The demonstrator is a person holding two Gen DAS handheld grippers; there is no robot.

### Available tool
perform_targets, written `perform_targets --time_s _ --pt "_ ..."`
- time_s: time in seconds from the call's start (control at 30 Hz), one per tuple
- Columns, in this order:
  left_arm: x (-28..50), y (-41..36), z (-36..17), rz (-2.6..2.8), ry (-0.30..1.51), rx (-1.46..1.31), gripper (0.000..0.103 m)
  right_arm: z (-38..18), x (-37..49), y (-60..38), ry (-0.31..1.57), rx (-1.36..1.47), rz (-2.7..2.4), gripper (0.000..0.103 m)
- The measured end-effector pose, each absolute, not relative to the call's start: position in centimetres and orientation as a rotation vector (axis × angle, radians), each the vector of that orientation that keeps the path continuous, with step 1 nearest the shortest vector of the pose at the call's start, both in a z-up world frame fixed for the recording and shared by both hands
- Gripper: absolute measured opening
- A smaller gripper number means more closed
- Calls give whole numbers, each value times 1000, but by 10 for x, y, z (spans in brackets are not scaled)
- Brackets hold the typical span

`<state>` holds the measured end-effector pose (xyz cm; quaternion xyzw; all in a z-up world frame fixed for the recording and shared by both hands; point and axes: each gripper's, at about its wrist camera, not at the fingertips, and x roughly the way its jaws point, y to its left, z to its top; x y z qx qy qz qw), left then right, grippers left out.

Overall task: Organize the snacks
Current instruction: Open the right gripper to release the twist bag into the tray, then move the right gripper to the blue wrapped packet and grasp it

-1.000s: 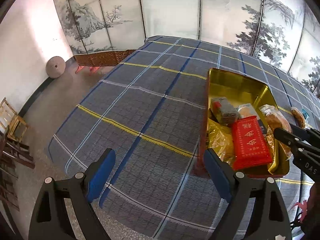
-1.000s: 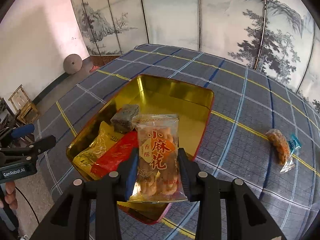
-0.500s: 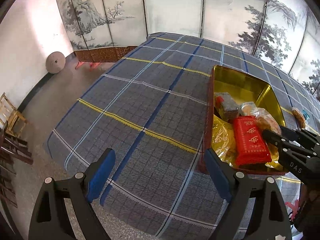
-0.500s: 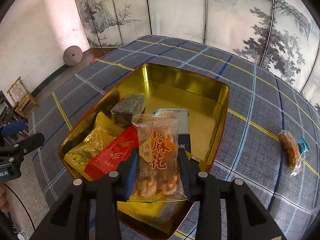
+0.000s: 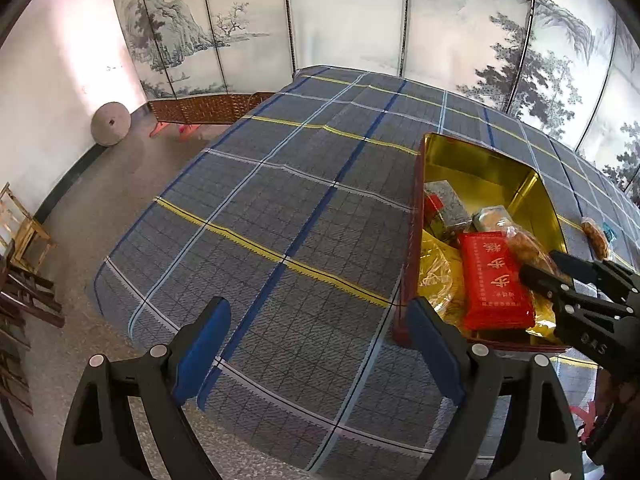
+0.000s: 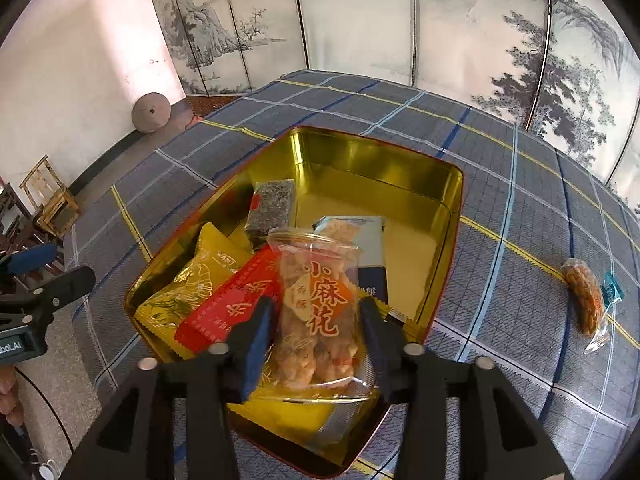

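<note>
While the left tongs (image 5: 316,354) hang spread and empty beside the gold tin (image 6: 448,216), the right tongs (image 6: 318,338) have just been opening — the clear twist-snack packet (image 6: 316,312) lies loose between them, inside the tin.

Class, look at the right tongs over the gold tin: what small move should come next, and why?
Probably lift the right tongs straight up and back. Their jaws have just been opening, and the clear snack bag between them now lies on the other packets in the gold tin, no longer pinched. One wrapped snack is left on the checked cloth.
</note>
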<state>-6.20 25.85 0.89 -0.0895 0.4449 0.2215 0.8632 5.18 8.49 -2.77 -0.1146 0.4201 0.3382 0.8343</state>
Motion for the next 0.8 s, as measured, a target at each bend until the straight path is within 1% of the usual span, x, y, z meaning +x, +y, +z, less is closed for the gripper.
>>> perform_targets --time_s 0.03,0.23,0.43,0.8 --pt "-62 258 10 463 931 -186 88 -26 51 84 887 -241 722 63" --pt "-58 248 16 452 928 -174 88 -9 54 65 850 -197 728 63" --pt "-49 233 21 437 928 -157 88 6 78 16 810 -133 625 63" --pt "-30 213 23 409 936 -131 88 -12 161 -106 857 -43 281 63"
